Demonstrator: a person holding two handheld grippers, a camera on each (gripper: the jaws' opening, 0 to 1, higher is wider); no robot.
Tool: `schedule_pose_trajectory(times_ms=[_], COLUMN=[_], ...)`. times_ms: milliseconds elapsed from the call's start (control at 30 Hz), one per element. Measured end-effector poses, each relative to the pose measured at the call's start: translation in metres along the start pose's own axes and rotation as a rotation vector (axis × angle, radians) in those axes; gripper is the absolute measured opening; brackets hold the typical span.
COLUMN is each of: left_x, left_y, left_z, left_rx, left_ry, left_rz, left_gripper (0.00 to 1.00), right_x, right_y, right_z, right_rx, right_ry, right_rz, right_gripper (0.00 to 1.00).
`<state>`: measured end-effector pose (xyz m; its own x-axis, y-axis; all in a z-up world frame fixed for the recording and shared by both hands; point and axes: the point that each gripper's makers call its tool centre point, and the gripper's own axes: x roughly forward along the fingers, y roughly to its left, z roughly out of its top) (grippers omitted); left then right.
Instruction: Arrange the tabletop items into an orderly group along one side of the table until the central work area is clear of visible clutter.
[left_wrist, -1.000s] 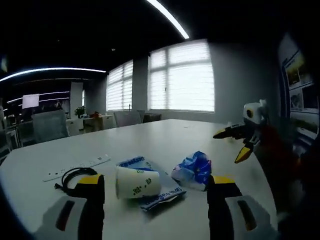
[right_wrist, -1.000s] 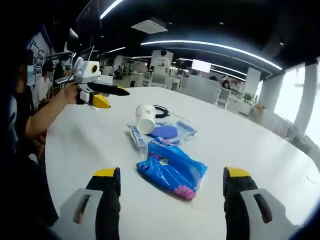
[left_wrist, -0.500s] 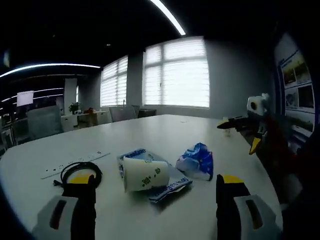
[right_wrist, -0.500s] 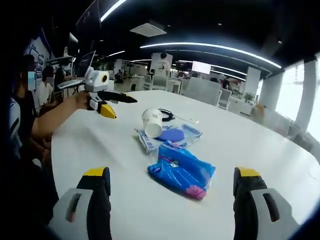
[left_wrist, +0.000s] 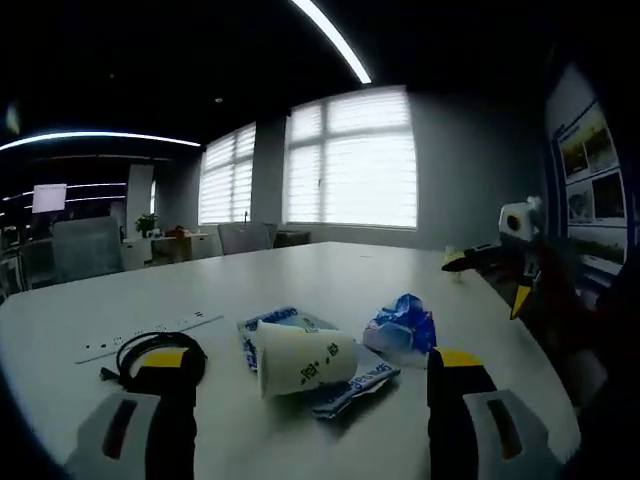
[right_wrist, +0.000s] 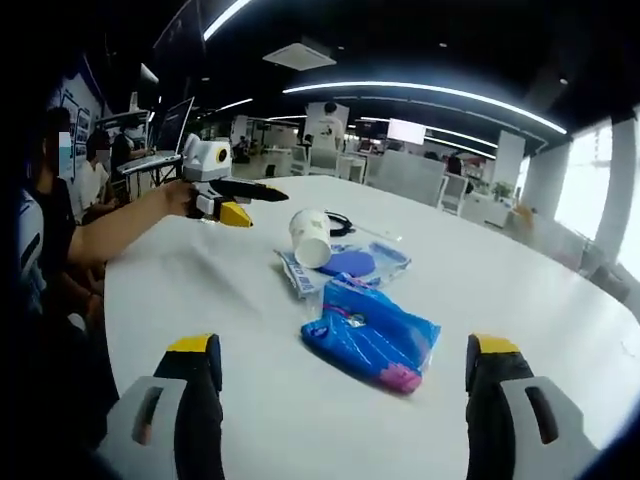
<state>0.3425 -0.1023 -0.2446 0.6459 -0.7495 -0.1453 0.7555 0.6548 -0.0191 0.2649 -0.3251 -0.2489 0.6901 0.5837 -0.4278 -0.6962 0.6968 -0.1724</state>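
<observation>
Ahead of my right gripper, whose jaws are black with yellow tips on grey bodies, I see a bright blue crinkled bag with a pink patch at its near corner. Just beyond it lies a clear pouch with blue printed edges and a solid blue oval inside. The paper cup is white; past my left gripper its side shows small green print. The cable is black. The table is plain white.

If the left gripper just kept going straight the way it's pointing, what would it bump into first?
Probably the paper cup, lying on its side on a flat packet, roughly between the open left gripper jaws. Depth is hard to judge.
</observation>
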Motion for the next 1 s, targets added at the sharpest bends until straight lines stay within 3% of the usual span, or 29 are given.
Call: schedule_pose_trajectory(times_ms=[400,833,1000], left_x=[0.021,0.030,0.028], left_y=[0.014,0.011,0.016], left_z=[-0.007,-0.019,-0.023], left_rx=[-0.041,-0.100,-0.095], left_ry=[-0.024,0.021,0.037], left_rz=[0.005,-0.023,-0.004], left_gripper=[0.72,0.53,0.33], right_x=[-0.006,-0.006,-0.005], right_y=[0.008,0.012,0.015], right_z=[-0.005,-0.013,-0.018], right_rx=[-0.018,-0.020,-0.017], right_ry=[0.009,0.023,0.029], right_rz=[0.016,0.022,0.029], right_gripper=[0.96,0.94,0.93])
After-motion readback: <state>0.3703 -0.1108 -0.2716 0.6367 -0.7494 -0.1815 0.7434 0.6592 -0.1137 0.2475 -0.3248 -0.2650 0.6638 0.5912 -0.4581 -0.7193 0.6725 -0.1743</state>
